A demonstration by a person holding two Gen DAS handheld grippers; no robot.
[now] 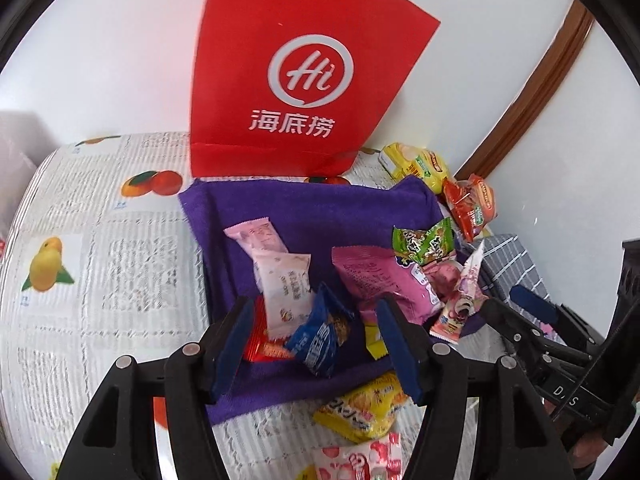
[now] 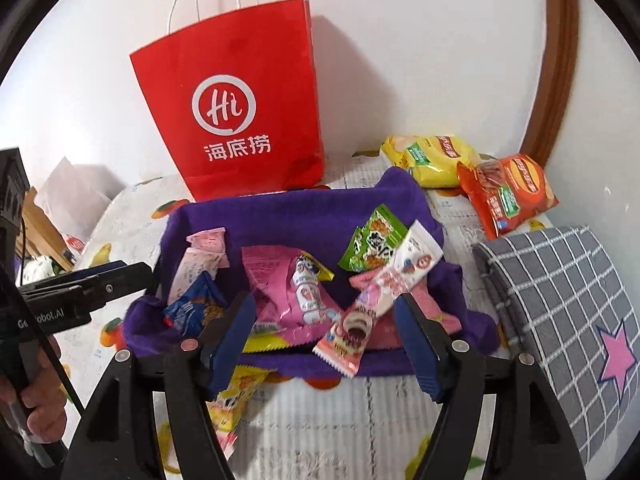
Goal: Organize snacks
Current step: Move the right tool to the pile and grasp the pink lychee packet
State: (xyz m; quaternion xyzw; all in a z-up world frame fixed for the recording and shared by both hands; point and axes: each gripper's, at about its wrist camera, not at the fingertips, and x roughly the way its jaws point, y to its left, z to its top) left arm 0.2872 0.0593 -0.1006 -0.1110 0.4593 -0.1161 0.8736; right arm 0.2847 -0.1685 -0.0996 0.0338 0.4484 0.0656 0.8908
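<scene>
A purple cloth (image 1: 312, 208) with raised edges lies on the table and holds several snack packets. My left gripper (image 1: 316, 332) hangs open over its near-left part. A blue packet (image 1: 320, 336) lies loose between the fingers, with a gap on both sides. Pale pink wrappers (image 1: 280, 276) and a big pink bag (image 1: 384, 280) lie beyond. My right gripper (image 2: 326, 336) is open over the cloth's (image 2: 280, 212) near edge. A long pink-and-white wrapper (image 2: 380, 300) slants by its right finger, above the pink bag (image 2: 288, 292). A green packet (image 2: 376, 244) sits further back.
A red paper bag (image 2: 240, 120) stands against the white wall behind the cloth. Yellow (image 2: 432, 156) and orange (image 2: 508, 196) chip bags lie at the back right. A grey checked fabric (image 2: 560, 300) is on the right. A yellow packet (image 1: 364, 408) lies on the fruit-print tablecloth (image 1: 100, 260).
</scene>
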